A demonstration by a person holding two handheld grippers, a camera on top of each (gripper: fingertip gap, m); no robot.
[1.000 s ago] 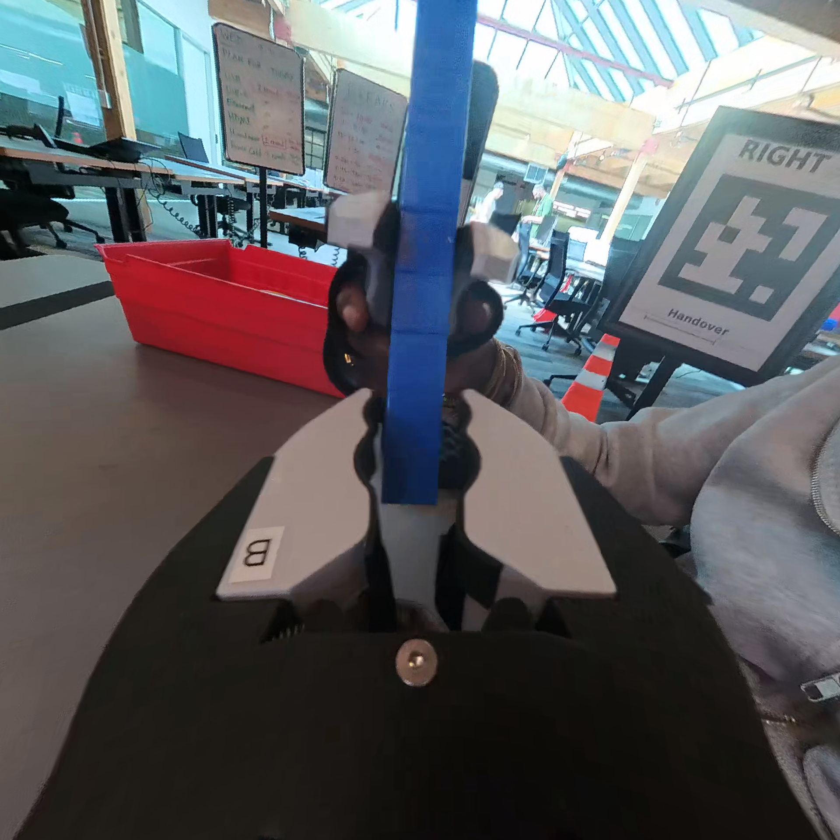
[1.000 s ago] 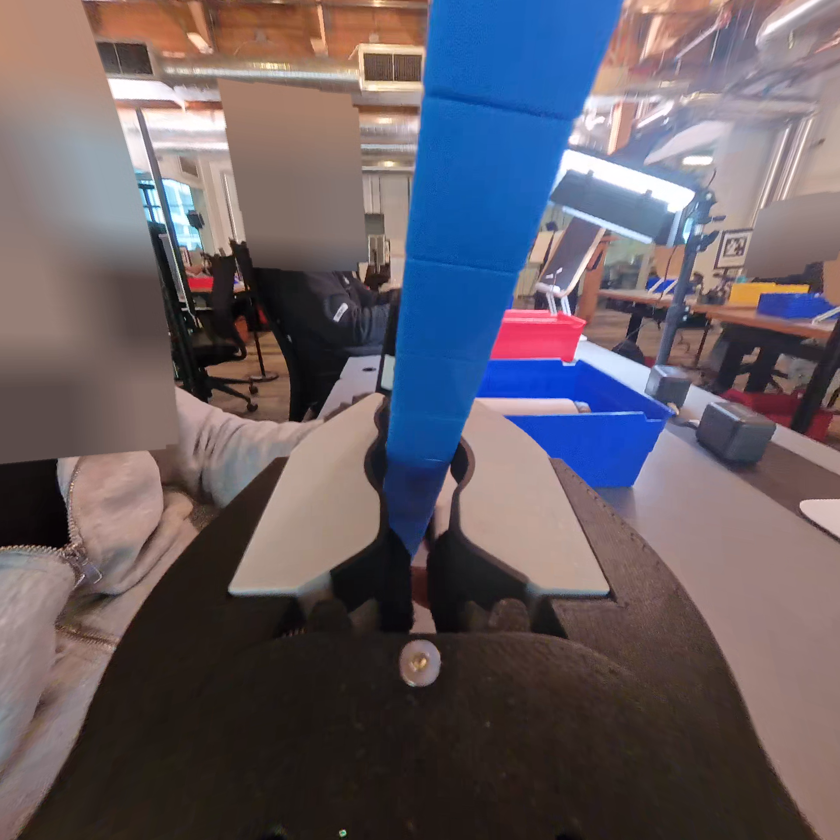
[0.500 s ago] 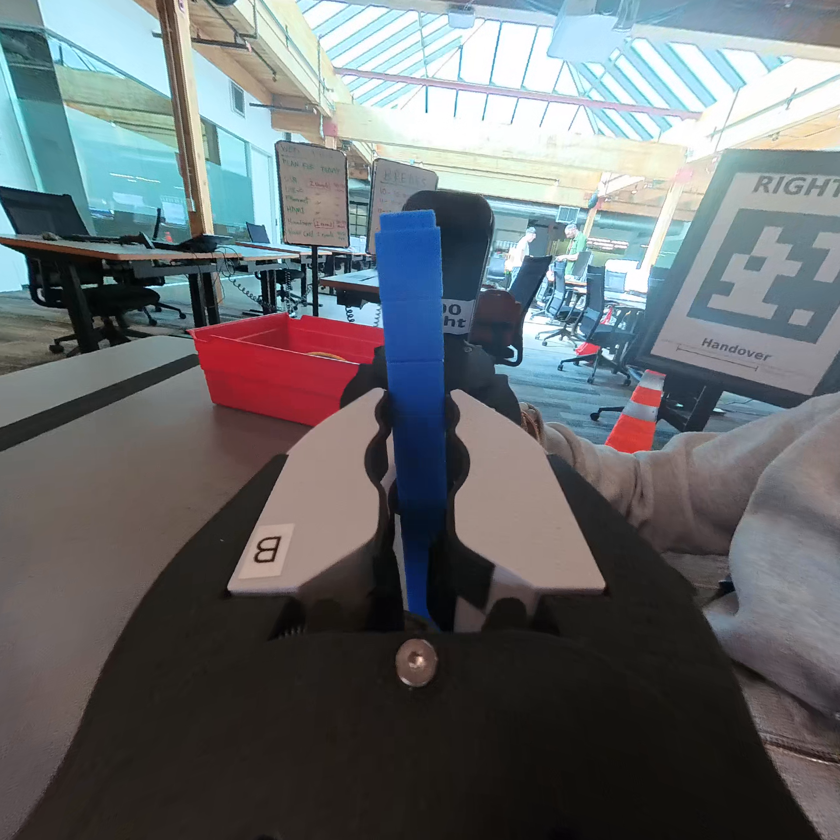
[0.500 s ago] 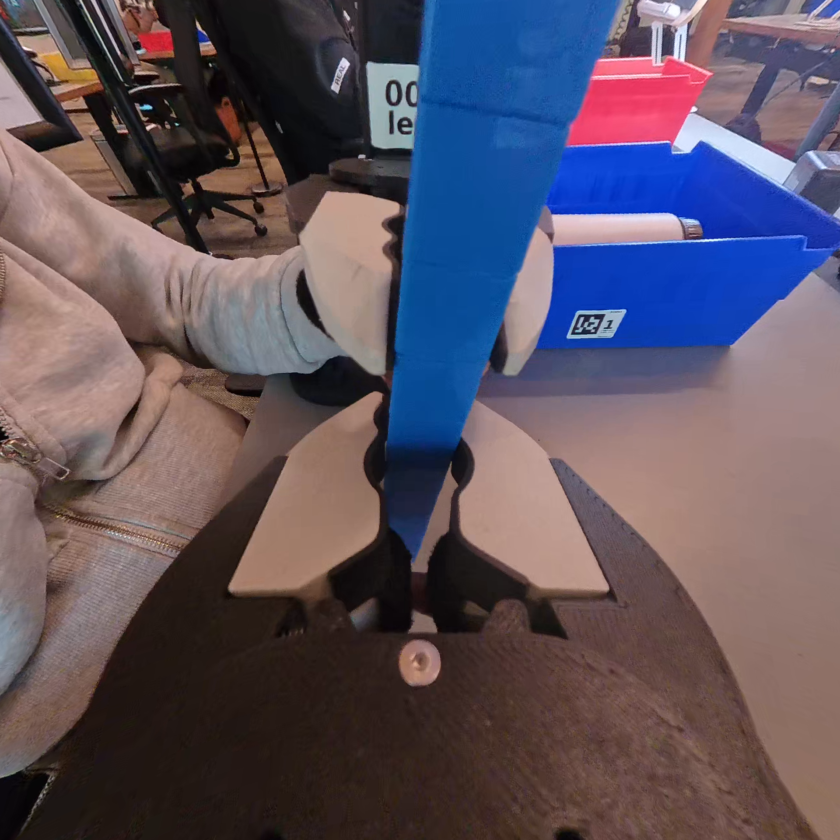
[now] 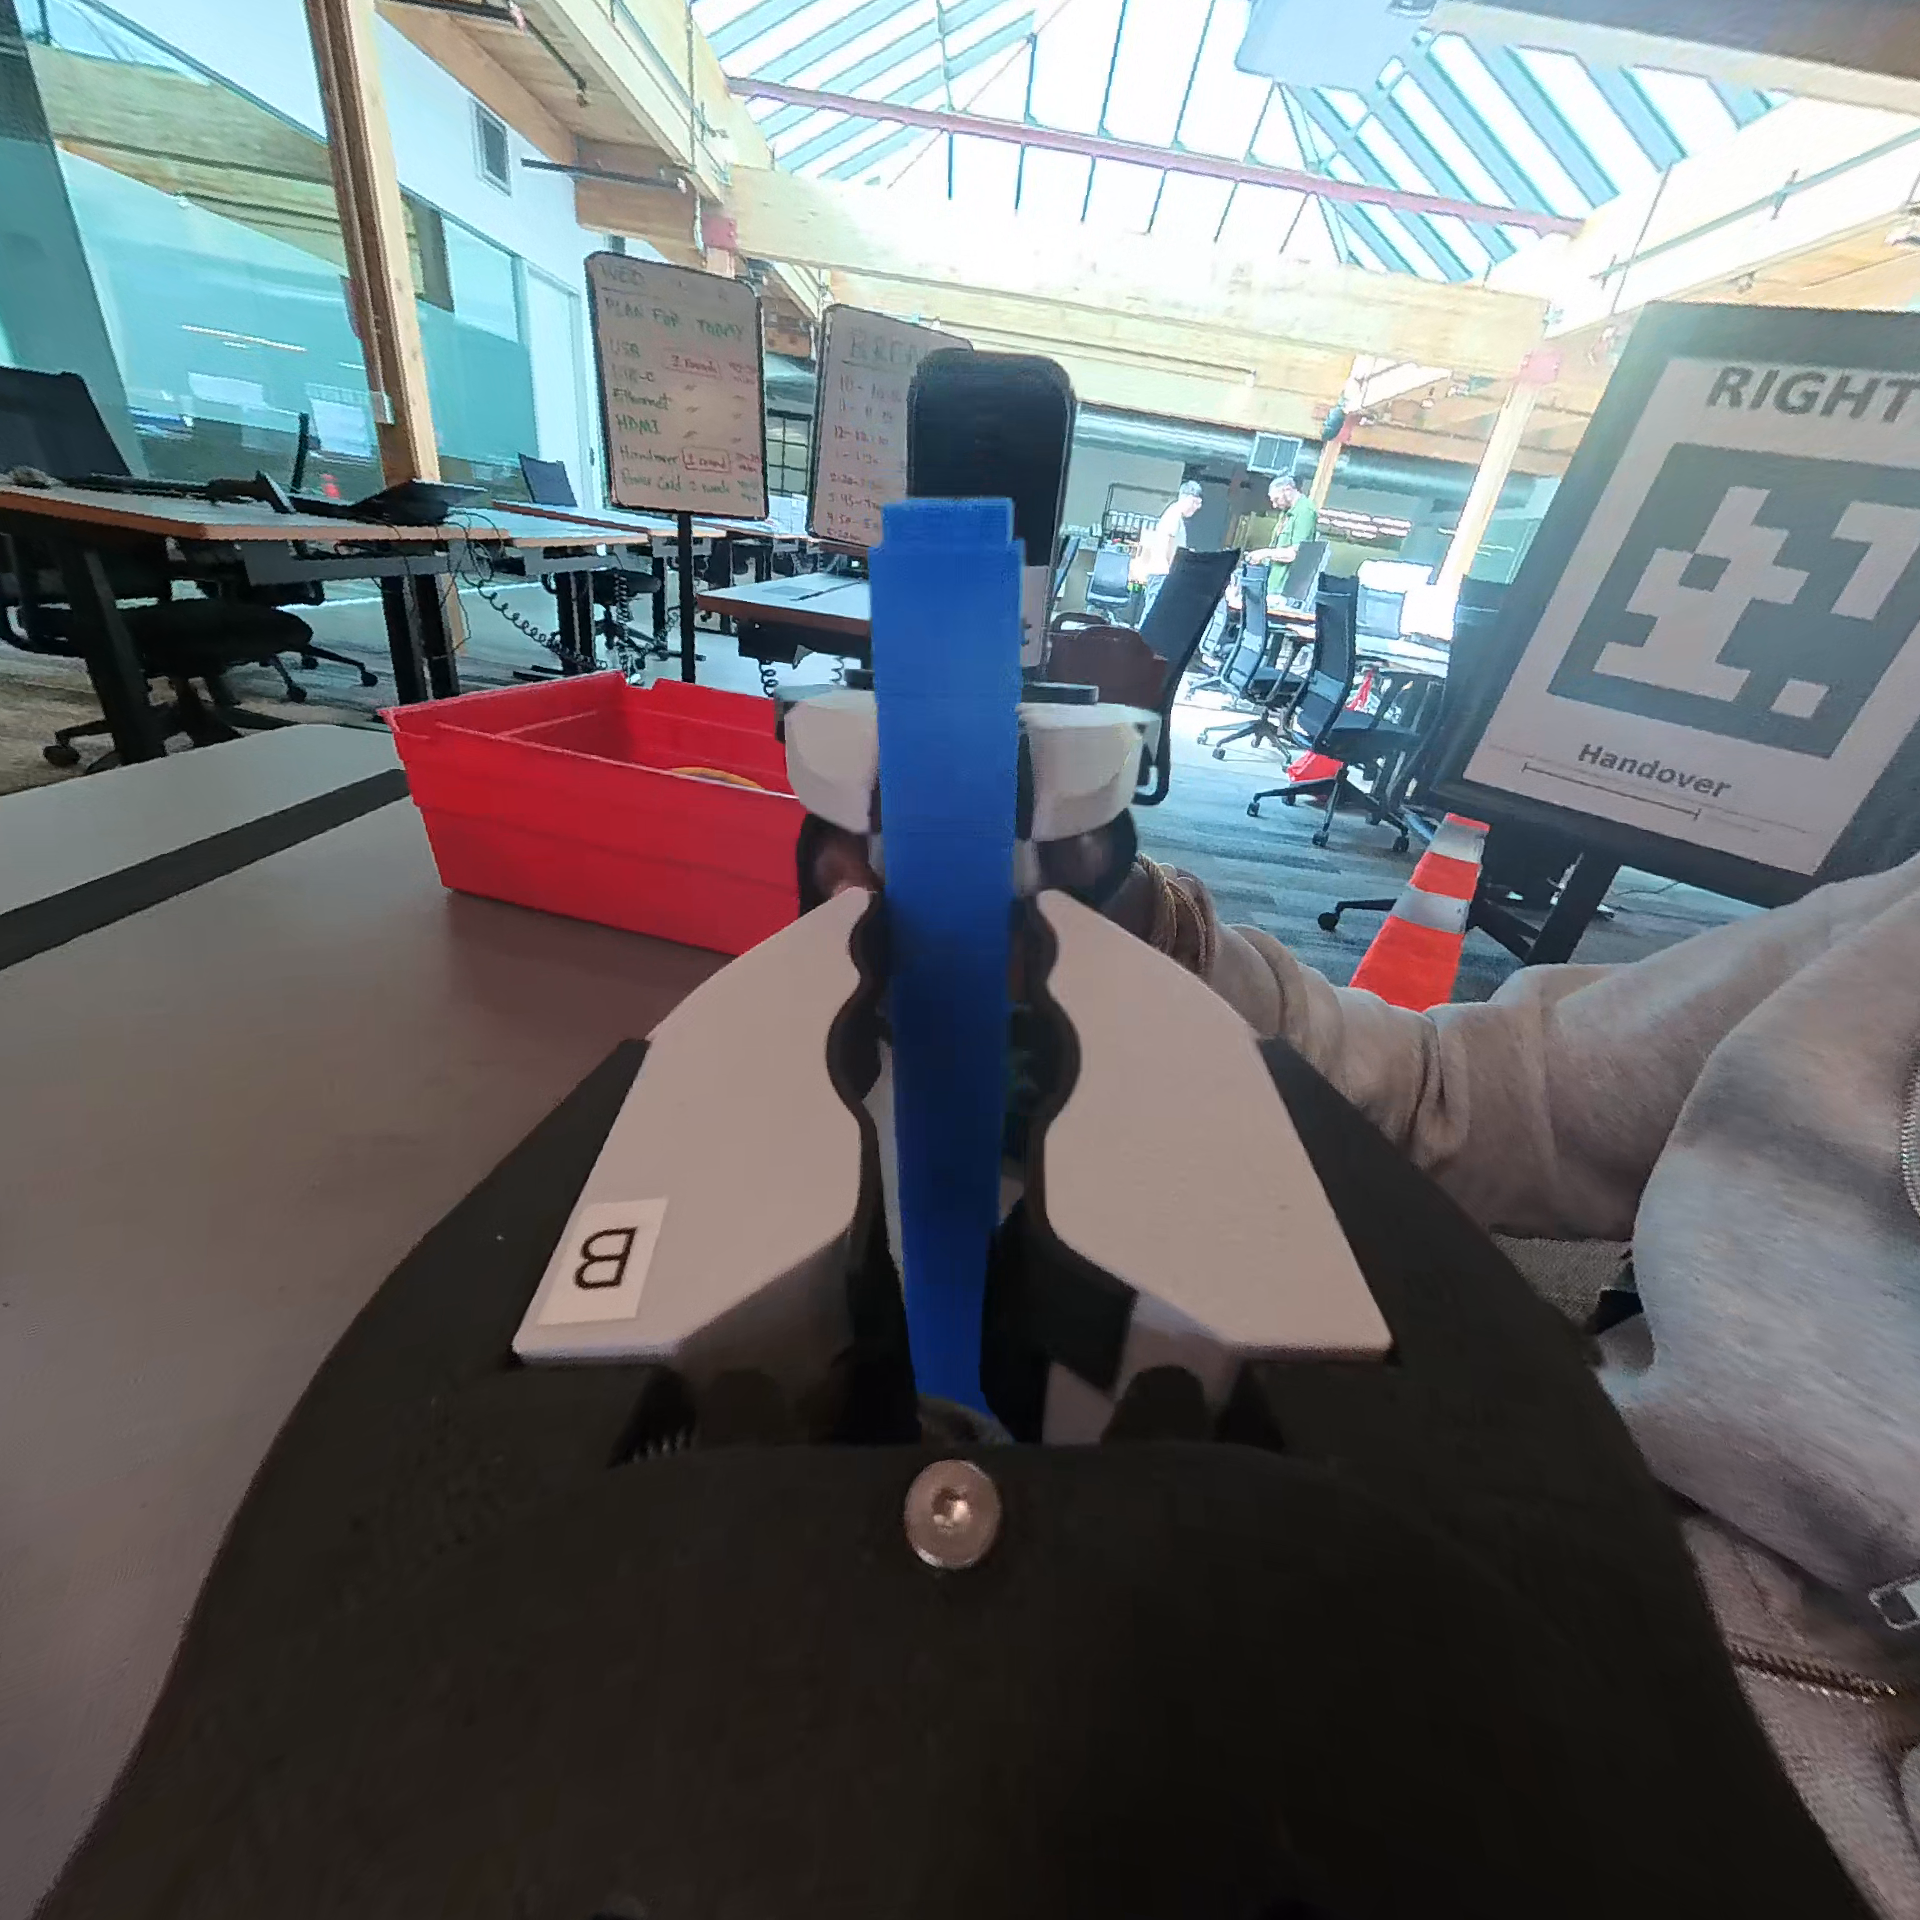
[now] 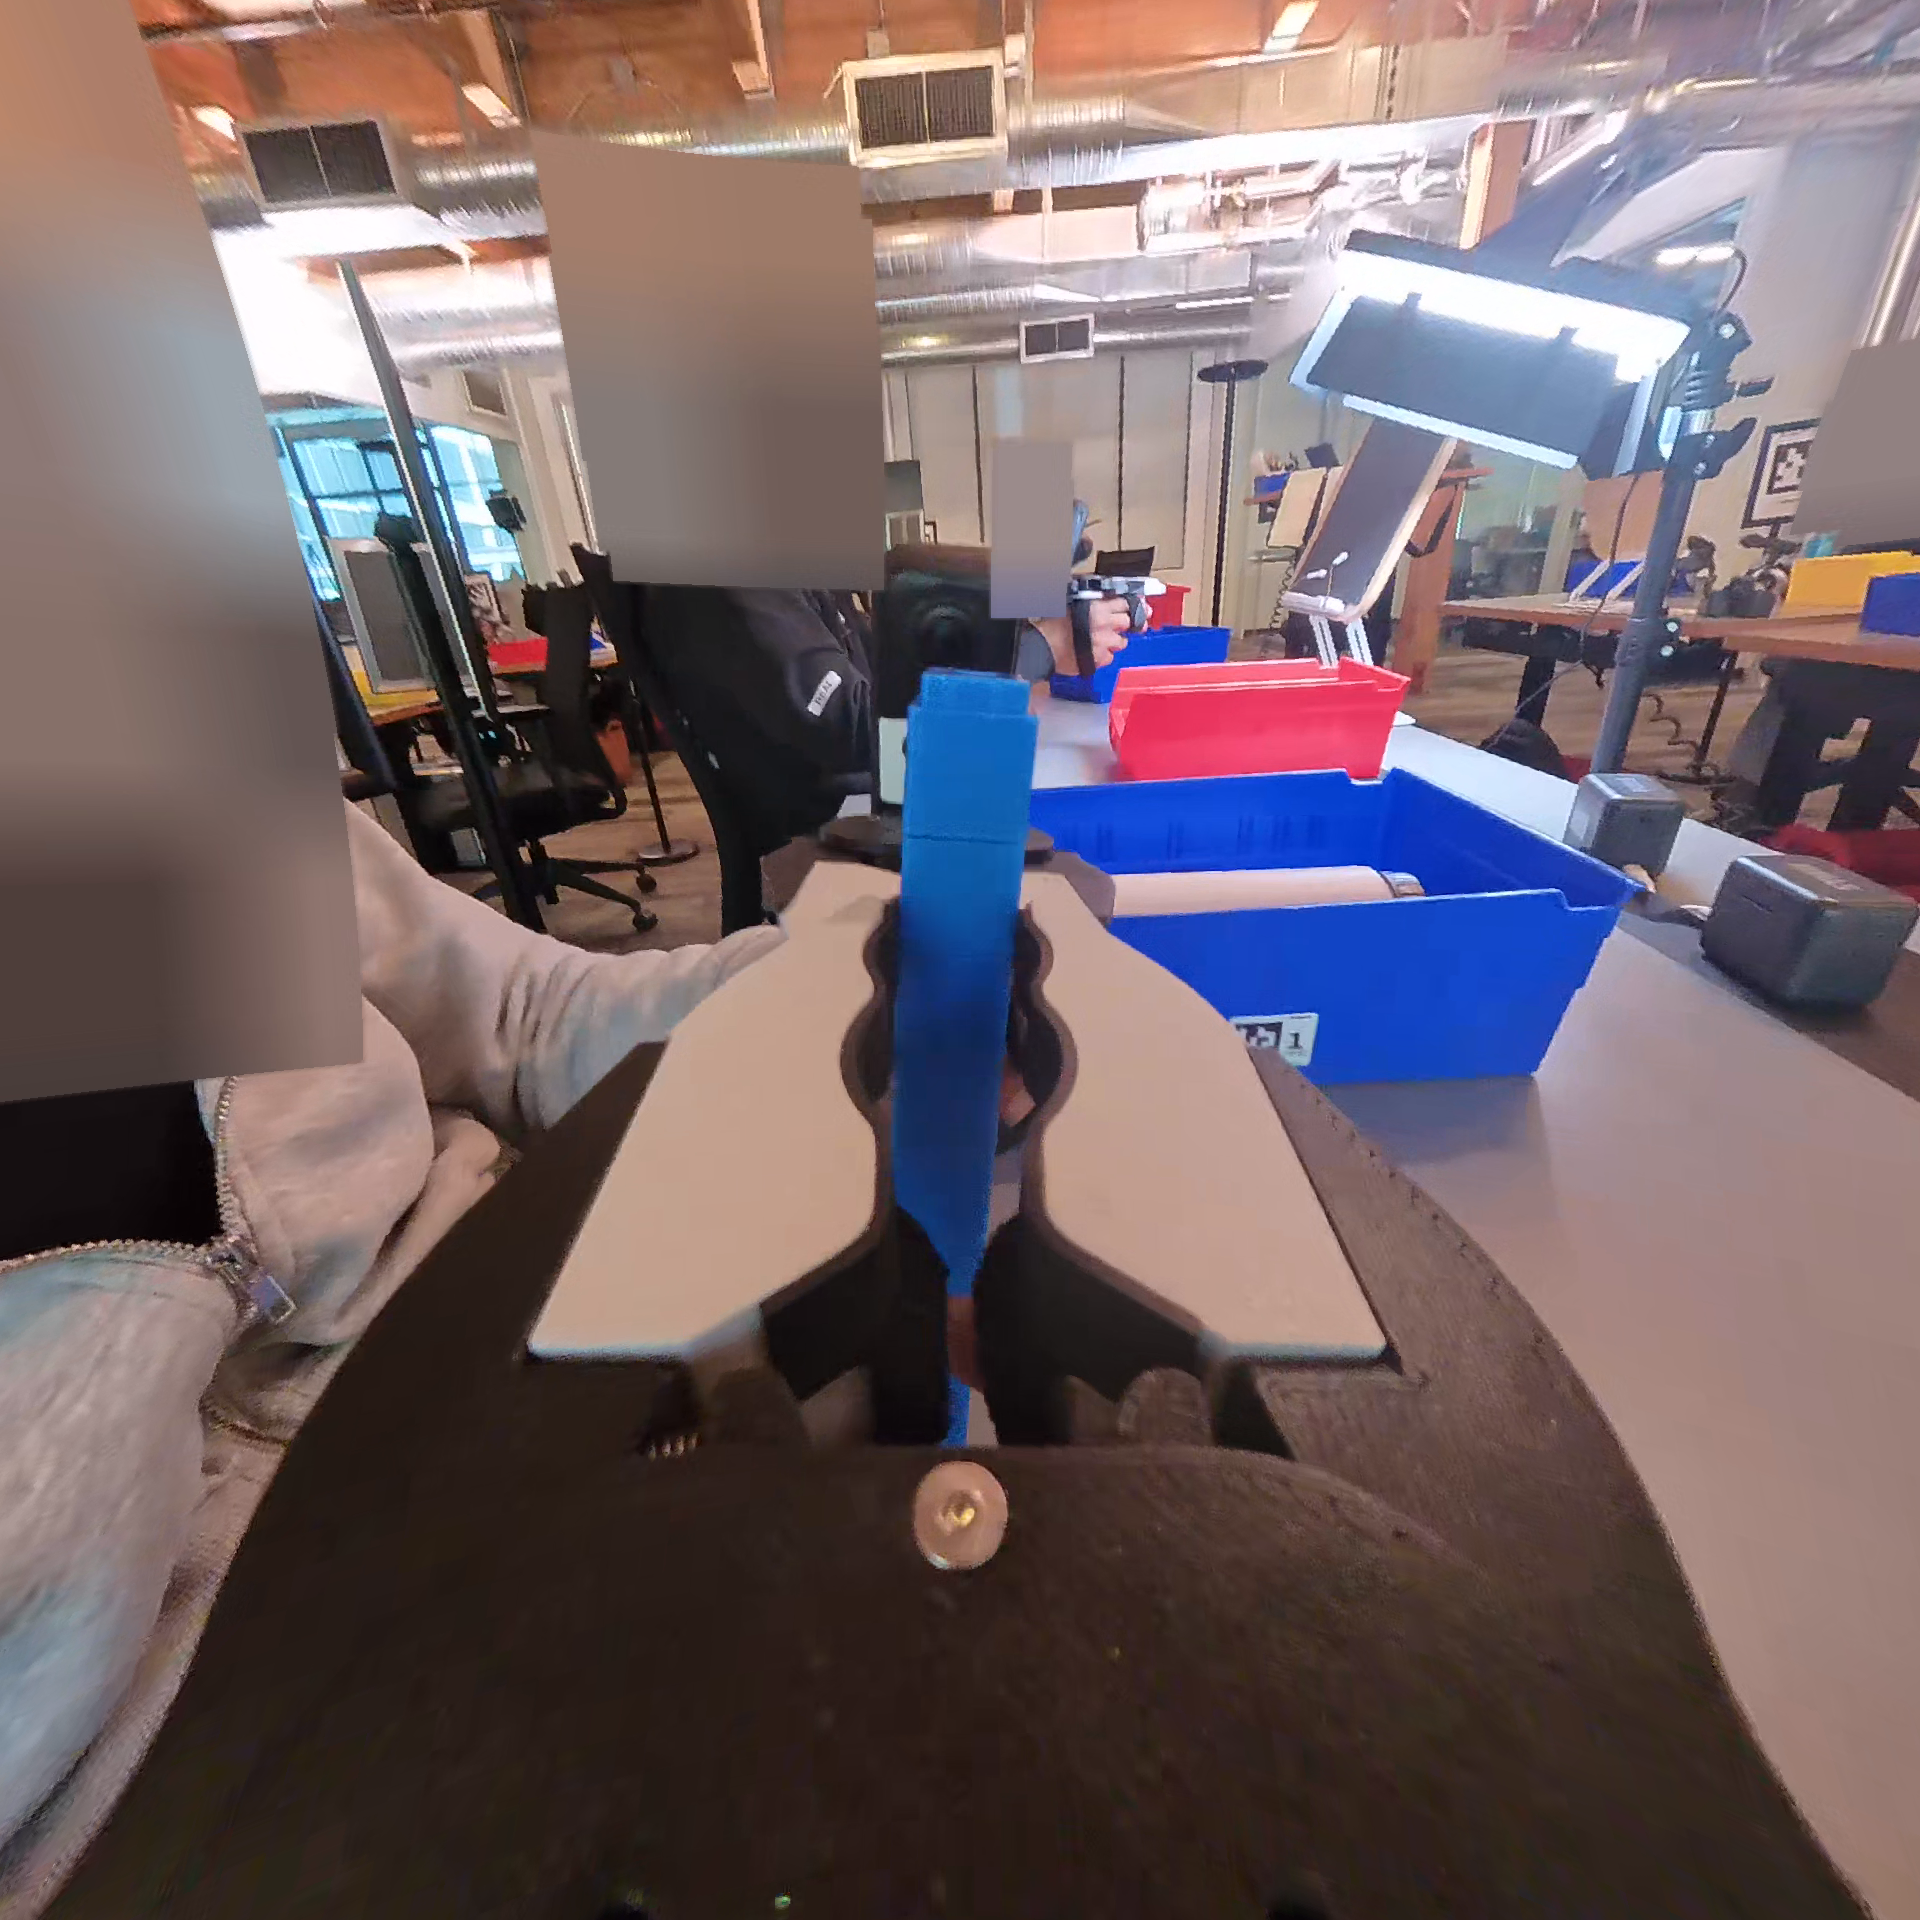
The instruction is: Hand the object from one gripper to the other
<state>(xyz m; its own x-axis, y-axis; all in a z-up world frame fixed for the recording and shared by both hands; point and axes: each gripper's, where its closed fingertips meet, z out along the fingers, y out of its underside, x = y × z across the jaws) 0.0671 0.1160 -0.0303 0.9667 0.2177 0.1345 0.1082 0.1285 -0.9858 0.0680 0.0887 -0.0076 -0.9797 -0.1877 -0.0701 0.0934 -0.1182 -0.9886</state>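
Left gripper [image 5: 945, 940] narrow, jaws pinching blue block stack [image 5: 943, 831], stack upright toward 12 o'clock. Right gripper [image 6: 956, 925] also narrow, clamped on same stack [image 6: 961, 904]. Red bin [image 5: 582, 800] at 10 o'clock; blue bin [image 6: 1382, 966] at 2 o'clock.

The blue block stack [image 5: 943, 935] looked like matt plastic with a faintly grainy, printed skin and fine seams between its segments. The left gripper [image 5: 948, 1029] had smooth, pale grey matt plastic fingers [image 5: 748, 1132], one carrying a white paper sticker, set in a rough black body with a shiny metal screw [image 5: 952, 1523]. The right gripper [image 6: 956, 1049] showed the same flat grey fingers [image 6: 1153, 1164] and coarse, speckled black housing. The table [image 5: 208, 1091] was a smooth, dull grey-brown laminate. At the far left, the red bin [image 5: 582, 821] was slightly glossy moulded plastic, as was the blue bin [image 6: 1382, 977] at the right. The sleeve [image 5: 1621, 1091] was soft grey fleecy cloth.
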